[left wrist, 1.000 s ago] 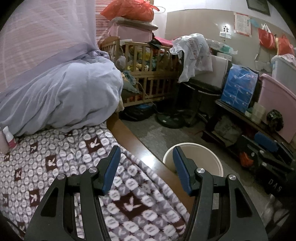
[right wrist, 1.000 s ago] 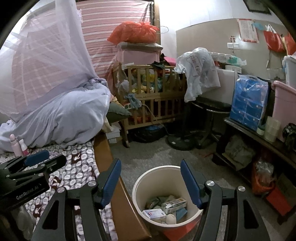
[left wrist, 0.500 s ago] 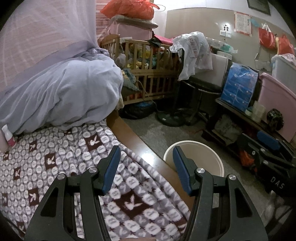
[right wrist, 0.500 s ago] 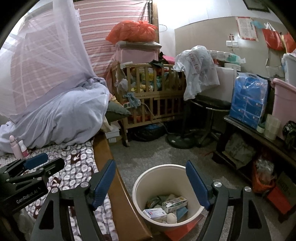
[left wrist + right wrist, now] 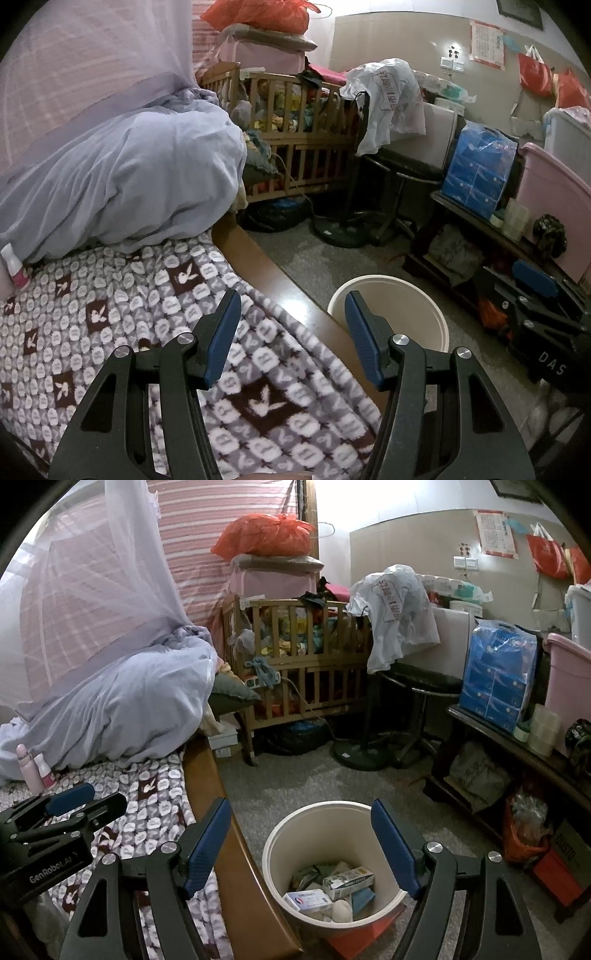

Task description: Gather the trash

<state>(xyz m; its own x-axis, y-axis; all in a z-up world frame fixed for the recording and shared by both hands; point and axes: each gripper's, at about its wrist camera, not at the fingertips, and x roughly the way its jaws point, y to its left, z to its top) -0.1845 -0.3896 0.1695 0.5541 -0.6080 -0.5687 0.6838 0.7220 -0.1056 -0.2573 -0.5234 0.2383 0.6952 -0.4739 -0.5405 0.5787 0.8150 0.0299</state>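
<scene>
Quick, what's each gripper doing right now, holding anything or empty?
Left gripper: open, empty, over the patterned blanket.
Right gripper: open, empty, above the trash bin.

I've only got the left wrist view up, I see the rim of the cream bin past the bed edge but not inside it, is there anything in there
Observer: Yes. From the right wrist view the bin holds trash: a white carton, a small white box with a red mark and a pale round lump.
Operator: Is the right gripper carrying anything?
Observer: No. The right gripper is open with nothing between its pads, poised over the bin.
Operator: What's under the bin?
Observer: Something flat and red pokes out from beneath its near side.
</scene>
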